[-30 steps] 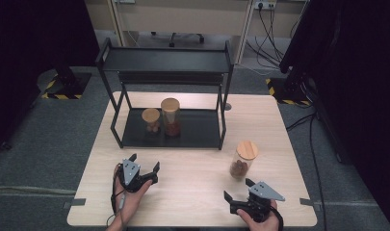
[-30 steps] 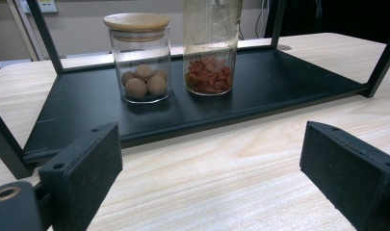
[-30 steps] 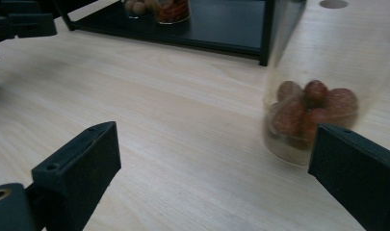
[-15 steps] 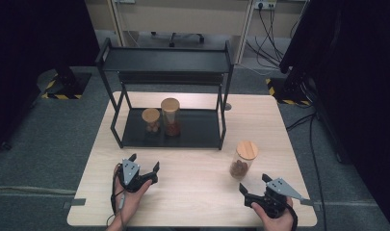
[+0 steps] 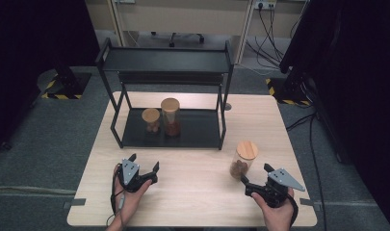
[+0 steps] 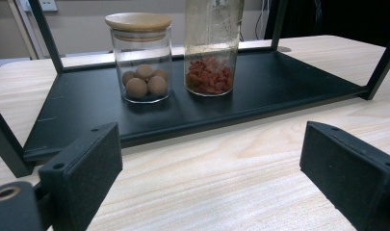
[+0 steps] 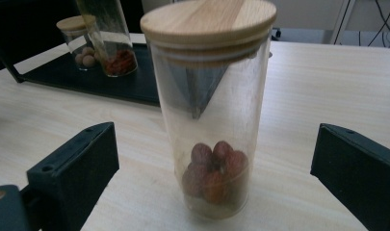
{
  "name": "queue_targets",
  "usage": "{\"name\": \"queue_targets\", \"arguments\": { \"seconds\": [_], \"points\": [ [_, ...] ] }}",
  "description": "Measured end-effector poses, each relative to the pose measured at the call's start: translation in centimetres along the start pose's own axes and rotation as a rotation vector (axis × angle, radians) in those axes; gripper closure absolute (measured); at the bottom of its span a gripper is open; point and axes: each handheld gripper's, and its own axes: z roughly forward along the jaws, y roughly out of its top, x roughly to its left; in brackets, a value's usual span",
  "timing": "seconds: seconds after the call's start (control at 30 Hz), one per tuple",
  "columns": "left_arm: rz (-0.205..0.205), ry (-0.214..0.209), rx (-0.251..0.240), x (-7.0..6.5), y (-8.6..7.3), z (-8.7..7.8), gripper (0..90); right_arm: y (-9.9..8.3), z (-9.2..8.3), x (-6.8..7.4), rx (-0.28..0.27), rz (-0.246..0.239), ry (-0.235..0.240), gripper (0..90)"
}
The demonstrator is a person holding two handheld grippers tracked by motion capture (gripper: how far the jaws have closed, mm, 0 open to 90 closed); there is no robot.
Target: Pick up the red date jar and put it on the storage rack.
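a light wooden table [image 5: 197, 192] is standing on a grey carpeted floor [image 5: 53, 144]. a black metal rack [image 5: 166, 60] is sitting on the far half of the table, its low tray [image 5: 197, 127] resting on the wood. a short jar of round brown balls [image 5: 151, 120] and a tall jar of red bits [image 5: 171, 116] are standing just beside each other on that tray. a third jar with a wooden lid [image 5: 243, 160] is standing upright directly on the table, near its right front, well apart from the rack.
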Motion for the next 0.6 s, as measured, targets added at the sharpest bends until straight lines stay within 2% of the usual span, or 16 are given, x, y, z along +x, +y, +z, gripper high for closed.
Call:
{"name": "queue_targets", "arguments": {
  "seconds": [0.1,0.33,0.6],
  "points": [
    [0.0,0.001,0.001,0.0,0.0,0.0,7.2,0.9,0.2,0.1,-0.025,-0.016,-0.004,2.9],
    [0.0,0.001,0.0,0.0,0.0,0.0,7.2,2.2,1.3,0.0,-0.043,-0.052,-0.014,5.3],
    [-0.003,0.0,0.0,0.0,0.0,0.0,7.2,2.7,3.0,-0.3,-0.029,-0.071,-0.017,10.9]
  ]
}}
